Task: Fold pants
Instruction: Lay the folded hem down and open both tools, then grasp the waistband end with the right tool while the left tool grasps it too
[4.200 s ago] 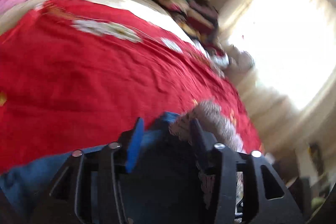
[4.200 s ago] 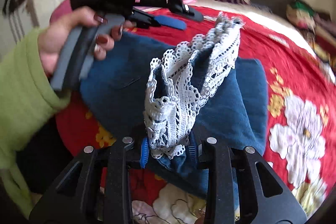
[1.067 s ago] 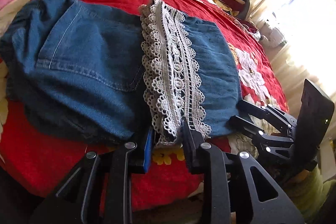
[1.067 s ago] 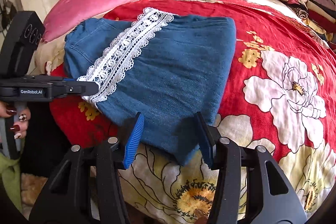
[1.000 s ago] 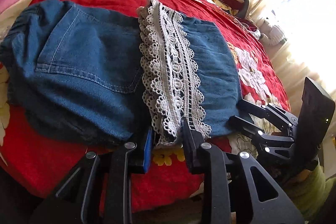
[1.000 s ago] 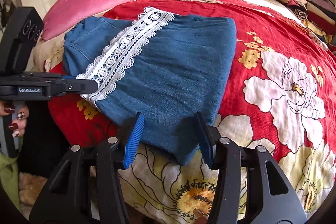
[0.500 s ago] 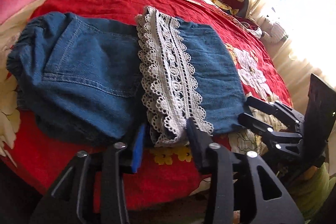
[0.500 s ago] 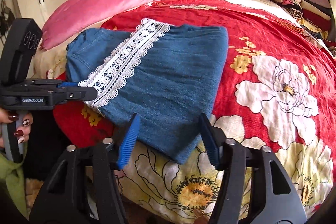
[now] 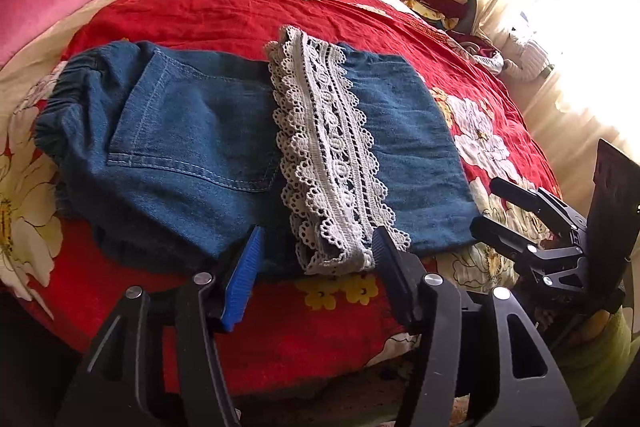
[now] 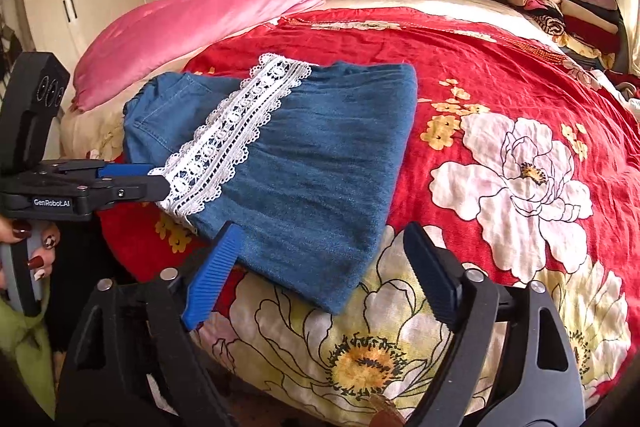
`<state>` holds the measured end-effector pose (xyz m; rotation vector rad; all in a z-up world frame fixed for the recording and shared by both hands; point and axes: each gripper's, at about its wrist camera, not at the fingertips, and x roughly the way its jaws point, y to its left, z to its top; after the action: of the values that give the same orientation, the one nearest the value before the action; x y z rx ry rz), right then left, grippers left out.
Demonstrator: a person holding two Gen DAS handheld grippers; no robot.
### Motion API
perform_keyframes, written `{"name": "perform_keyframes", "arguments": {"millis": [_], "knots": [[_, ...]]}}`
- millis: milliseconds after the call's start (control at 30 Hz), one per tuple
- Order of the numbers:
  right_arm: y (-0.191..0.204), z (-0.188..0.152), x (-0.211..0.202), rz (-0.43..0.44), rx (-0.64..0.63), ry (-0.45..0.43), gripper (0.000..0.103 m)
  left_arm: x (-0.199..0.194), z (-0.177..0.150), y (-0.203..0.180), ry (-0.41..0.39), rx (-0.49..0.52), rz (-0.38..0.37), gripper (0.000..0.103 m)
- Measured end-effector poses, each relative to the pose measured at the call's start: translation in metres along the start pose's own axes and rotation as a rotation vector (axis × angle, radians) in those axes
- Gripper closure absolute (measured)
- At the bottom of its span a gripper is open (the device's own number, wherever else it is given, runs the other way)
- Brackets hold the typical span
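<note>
One bed point(image 10: 500, 75), red floral cover, fills both views. Pants point(image 9: 192, 147) lie folded at frame centre, long axis running left-right across left-wrist view, elastic waist at left, lace hem point(image 9: 328, 163) doubled over middle. Left claw point(image 9: 316, 263) spread wide, empty, lace end just ahead between fingers; nearer to garment. Right claw point(image 10: 320, 263) also wide, empty, denim corner just ahead. Layers beneath fold hidden; near bed edge cut off by claws.
</note>
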<state>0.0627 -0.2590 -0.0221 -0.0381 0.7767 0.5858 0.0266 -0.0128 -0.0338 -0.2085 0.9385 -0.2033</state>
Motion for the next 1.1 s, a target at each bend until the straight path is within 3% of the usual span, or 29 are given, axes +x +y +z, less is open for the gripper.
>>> {"name": "perform_keyframes", "arguments": {"millis": [67, 200, 300, 500, 567, 1100], "knots": [[-0.001, 0.001, -0.004, -0.003, 0.005, -0.013, 0.017, -0.005, 0.0, 0.001, -0.008, -0.001, 0.006, 0.034], [-0.003, 0.004, -0.012, -0.013, 0.023, -0.04, 0.012, -0.015, 0.002, 0.003, -0.027, -0.005, 0.02, 0.032], [-0.004, 0.006, -0.019, -0.019, 0.028, -0.055, 0.011, -0.021, 0.004, 0.008, -0.042, -0.019, 0.027, 0.02], [-0.003, 0.015, -0.027, -0.019, 0.028, -0.076, 0.009, -0.037, 0.006, 0.02, -0.076, -0.038, 0.061, 0.018], [-0.002, 0.019, -0.03, -0.014, 0.027, -0.082, 0.009, -0.043, 0.006, 0.027, -0.089, -0.053, 0.08, 0.006], [0.042, 0.065, -0.026, 0.054, -0.081, -0.096, 0.009, -0.073, -0.001, 0.094, -0.147, -0.204, 0.149, 0.006]]}}
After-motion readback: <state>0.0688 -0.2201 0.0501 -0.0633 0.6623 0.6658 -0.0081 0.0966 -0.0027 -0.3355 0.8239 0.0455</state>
